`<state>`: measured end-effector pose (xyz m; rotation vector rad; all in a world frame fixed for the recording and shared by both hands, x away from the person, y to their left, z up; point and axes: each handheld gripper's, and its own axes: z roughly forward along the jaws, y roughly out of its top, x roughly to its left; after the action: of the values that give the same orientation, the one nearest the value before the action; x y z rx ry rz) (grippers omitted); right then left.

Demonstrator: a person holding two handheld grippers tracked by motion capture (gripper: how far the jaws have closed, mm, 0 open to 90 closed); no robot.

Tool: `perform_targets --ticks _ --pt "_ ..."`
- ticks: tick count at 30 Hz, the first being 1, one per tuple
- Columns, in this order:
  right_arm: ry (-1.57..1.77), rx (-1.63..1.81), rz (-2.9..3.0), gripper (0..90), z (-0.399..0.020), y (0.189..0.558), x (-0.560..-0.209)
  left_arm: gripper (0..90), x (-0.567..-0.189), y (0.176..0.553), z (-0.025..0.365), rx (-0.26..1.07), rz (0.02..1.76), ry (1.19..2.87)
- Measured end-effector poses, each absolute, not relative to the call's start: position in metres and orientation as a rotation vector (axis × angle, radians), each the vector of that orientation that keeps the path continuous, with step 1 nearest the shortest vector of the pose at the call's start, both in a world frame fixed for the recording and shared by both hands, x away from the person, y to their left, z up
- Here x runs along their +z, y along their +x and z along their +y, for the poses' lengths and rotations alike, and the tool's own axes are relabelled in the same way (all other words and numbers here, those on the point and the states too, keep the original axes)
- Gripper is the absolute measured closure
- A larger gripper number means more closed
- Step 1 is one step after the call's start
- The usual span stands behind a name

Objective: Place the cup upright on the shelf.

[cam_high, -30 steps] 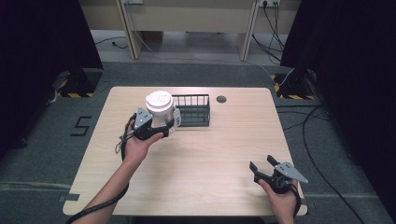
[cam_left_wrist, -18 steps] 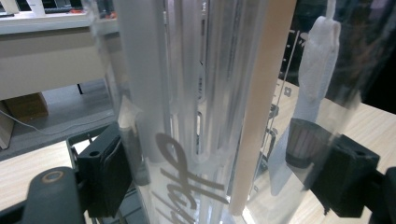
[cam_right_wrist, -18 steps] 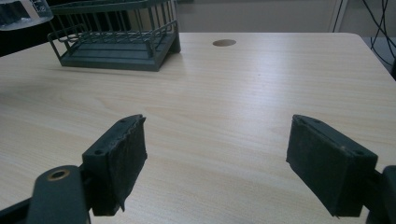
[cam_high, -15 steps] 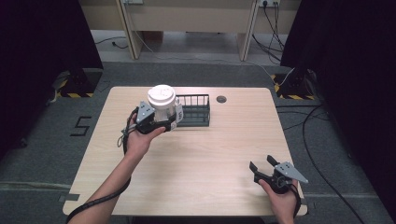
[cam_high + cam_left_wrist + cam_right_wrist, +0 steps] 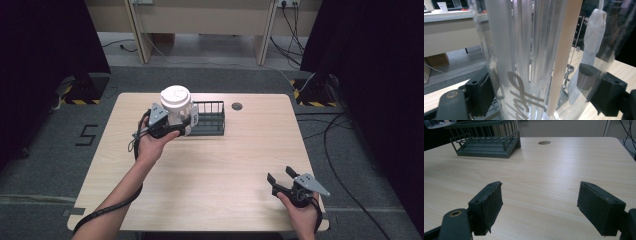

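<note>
The left gripper (image 5: 175, 122) has its jaws clamped on a clear plastic cup with a white lid (image 5: 176, 102), held upright just above the near-left end of the dark wire basket (image 5: 210, 120). The step in hand looks like setting the cup down into that basket, so the thing to get right is keeping the cup plumb while it goes forward over the basket's low rail and down onto the floor of it. The squeeze should stay gentle, since thin plastic walls buckle easily, and the jaws should part only once the base sits flat. The right gripper (image 5: 281, 181) rests low near the table's front-right corner, jaws spread wide with nothing between them, well away from the cup. From above, the lid and the cup's place relative to the basket are plain. The left gripper view instead gives the close wall of the cup (image 5: 529, 57), with dark script lettering and vertical reflections. The right gripper view, looking along the table (image 5: 564, 167), shows the basket (image 5: 486, 141) sitting empty ahead and to its left.
</note>
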<state>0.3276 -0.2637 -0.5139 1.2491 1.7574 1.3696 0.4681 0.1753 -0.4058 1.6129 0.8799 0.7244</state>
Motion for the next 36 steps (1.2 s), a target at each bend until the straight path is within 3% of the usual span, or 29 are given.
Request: perform_targets --ticks 36 --pt "1.246 1.370 1.760 20.4 -0.264 0.328 -0.514 17.6 -0.400 0.496 0.168 0.729 0.909 1.591"
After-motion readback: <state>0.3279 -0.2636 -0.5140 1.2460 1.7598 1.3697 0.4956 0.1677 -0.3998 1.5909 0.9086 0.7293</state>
